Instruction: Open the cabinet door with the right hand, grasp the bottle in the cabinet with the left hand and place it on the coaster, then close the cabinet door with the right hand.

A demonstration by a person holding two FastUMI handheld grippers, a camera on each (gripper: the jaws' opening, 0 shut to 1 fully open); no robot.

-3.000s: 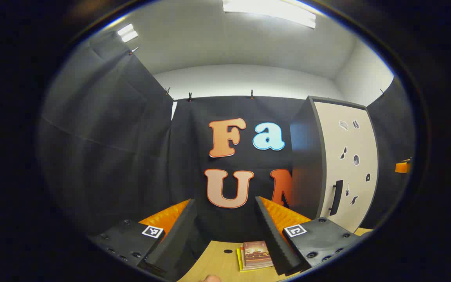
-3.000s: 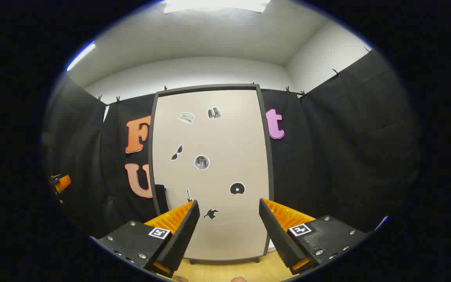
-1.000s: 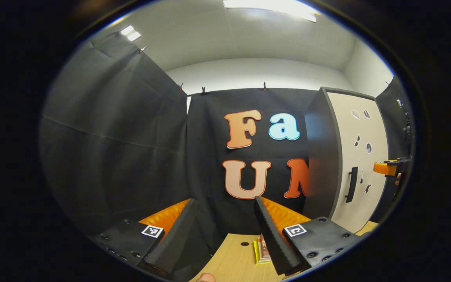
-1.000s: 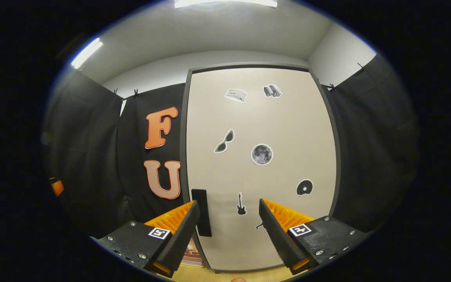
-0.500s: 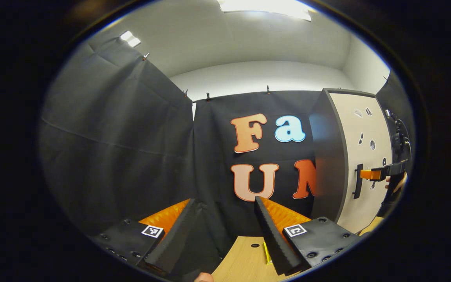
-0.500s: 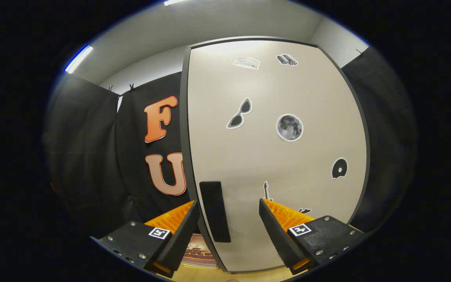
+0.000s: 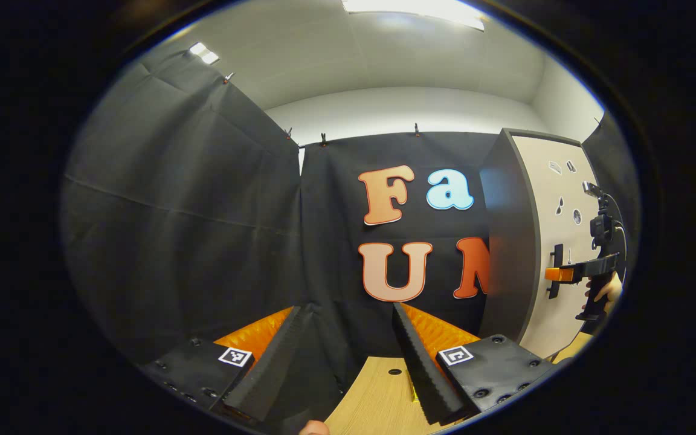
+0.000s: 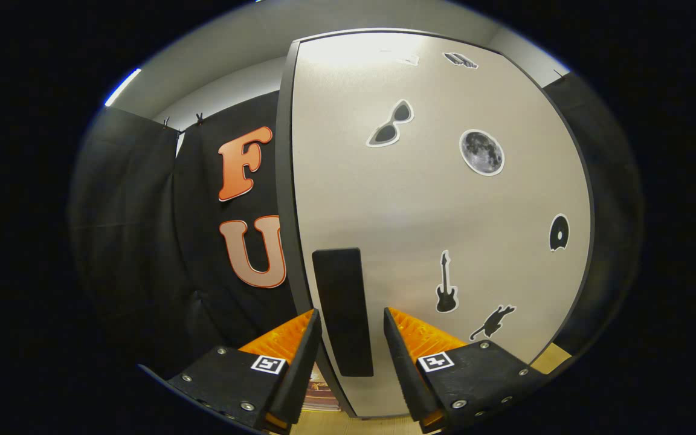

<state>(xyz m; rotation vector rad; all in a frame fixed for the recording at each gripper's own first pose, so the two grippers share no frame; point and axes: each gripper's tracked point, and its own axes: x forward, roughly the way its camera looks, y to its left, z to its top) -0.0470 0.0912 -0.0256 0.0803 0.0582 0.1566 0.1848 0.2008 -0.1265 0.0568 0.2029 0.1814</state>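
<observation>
The tall cabinet (image 7: 508, 241) stands at the right, its beige stickered door (image 8: 432, 199) closed, so the inside is hidden. In the right gripper view the black vertical handle (image 8: 343, 311) sits between the fingers of my right gripper (image 8: 351, 317). The jaws are narrowed around it, and a thin gap still shows on the right side. The left gripper view shows that right gripper (image 7: 556, 275) at the handle, with a hand (image 7: 608, 290) holding it. My left gripper (image 7: 345, 350) hangs open over the wooden table (image 7: 372, 399) with nothing between its fingers.
A stack of books (image 8: 318, 386) lies on the table just left of the cabinet's foot, and its yellow edge (image 7: 413, 396) peeks out beside my left gripper's right finger. A small round hole (image 7: 394, 371) marks the tabletop. Black cloth walls close in at the left and back.
My right gripper has moved up to the door until the handle lies between its fingers, and its jaws have narrowed. The left gripper has barely shifted and stays open.
</observation>
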